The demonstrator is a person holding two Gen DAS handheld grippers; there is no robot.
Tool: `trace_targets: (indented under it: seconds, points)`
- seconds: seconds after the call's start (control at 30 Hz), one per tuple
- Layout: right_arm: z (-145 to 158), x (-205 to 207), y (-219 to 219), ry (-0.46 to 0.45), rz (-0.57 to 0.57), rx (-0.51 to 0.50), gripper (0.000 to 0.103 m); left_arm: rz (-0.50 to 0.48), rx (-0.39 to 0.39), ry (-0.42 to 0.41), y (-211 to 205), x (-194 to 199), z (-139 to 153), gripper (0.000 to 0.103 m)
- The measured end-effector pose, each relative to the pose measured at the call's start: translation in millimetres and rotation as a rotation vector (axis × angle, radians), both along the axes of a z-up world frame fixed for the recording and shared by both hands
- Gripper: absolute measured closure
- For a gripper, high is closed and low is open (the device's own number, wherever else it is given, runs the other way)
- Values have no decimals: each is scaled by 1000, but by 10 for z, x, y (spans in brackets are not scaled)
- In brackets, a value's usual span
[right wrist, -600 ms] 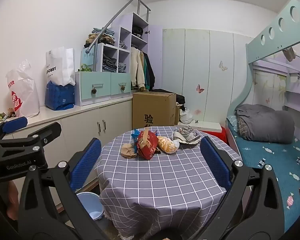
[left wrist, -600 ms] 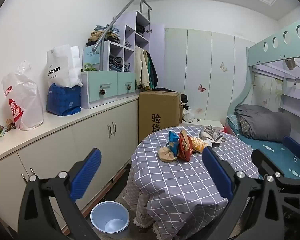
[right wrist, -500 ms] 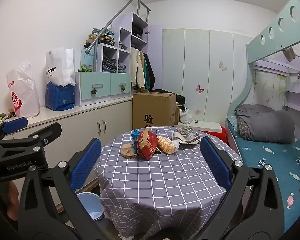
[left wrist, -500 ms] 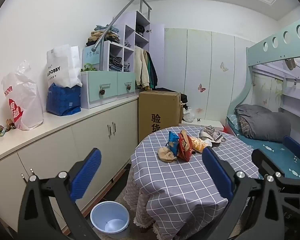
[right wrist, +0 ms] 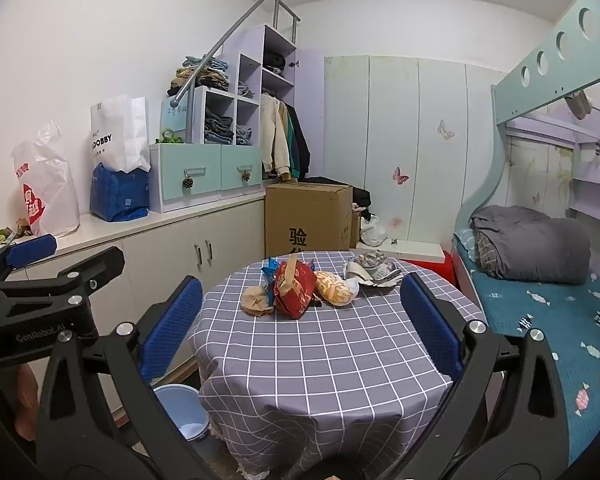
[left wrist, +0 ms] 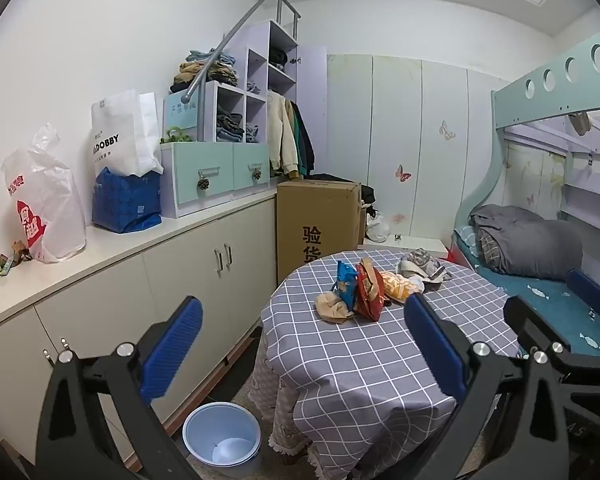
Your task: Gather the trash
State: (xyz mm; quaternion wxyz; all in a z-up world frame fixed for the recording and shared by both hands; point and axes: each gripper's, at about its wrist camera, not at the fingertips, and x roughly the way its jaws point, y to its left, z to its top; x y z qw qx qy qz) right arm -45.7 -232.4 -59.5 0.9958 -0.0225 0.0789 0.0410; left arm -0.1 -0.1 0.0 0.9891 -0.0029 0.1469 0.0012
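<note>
Both grippers are up in the air with fingers spread wide, holding nothing: the left gripper (left wrist: pixel 300 344) and the right gripper (right wrist: pixel 296 336).

The trash sits in a pile on the round table (right wrist: pixel 320 360), at about 12 o'clock from the right gripper: a red snack bag (right wrist: pixel 294 290), a brown crumpled wrapper (right wrist: pixel 256 302), an orange bag (right wrist: pixel 334 290) and torn paper (right wrist: pixel 374 270).

The bags touch each other, so grabbing one could knock another onto the floor. They look slippery too.

The blue bin (left wrist: pixel 222 438) stands on the floor by the table at 7 o'clock. It looks almost empty.
</note>
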Motion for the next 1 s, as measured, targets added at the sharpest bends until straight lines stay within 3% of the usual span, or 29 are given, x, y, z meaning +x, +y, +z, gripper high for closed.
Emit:
trace_targets:
  seconds: [1.0]
  points:
    - [-19,-22,-8,8,0,4,6,0,8,6,-8,4,-1,4]
